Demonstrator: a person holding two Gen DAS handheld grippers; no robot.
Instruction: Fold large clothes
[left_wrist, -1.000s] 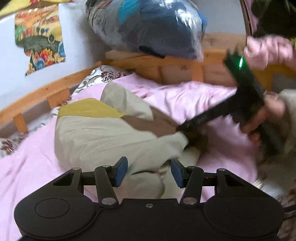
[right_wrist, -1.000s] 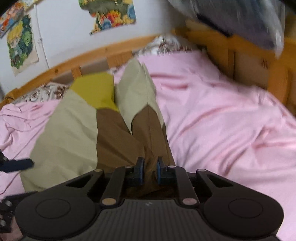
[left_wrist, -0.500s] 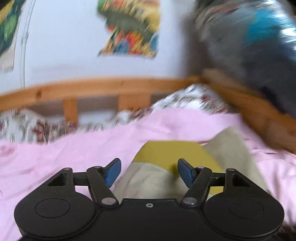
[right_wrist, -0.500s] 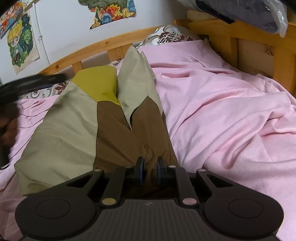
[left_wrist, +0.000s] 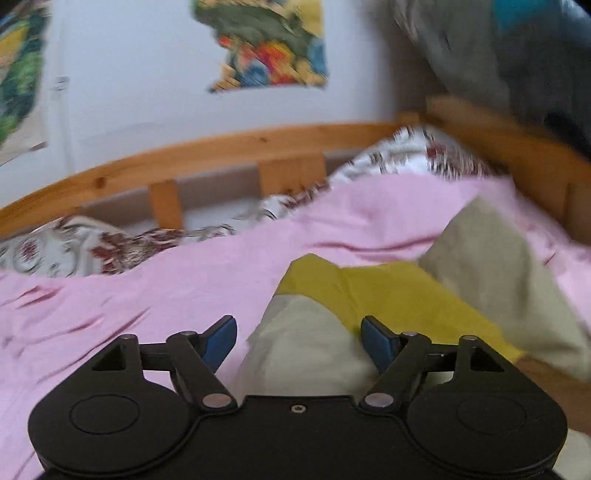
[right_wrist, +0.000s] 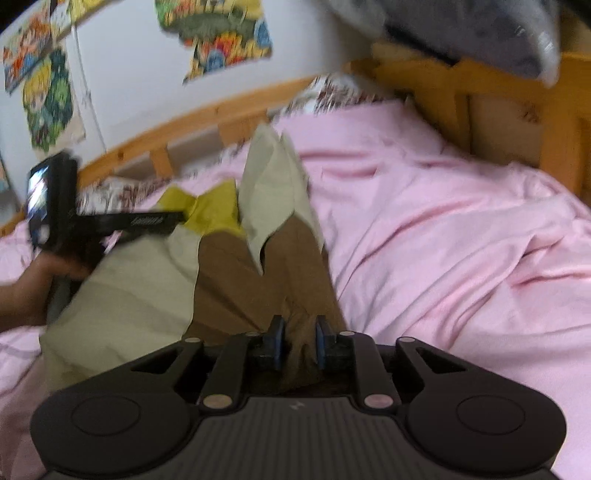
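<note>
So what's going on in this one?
A person is folding a colour-block garment on a bed with a pink sheet. The right hand-held gripper has brown fabric bunched between its opening jaws. The left hand-held gripper, jaws opening with nothing pinched, hovers over the garment's yellow corner.

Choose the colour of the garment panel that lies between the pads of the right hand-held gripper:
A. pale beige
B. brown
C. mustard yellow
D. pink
B: in the right wrist view, the brown fabric panel of the colour-block garment bunches up between the blue pads of the right hand-held gripper.
</note>
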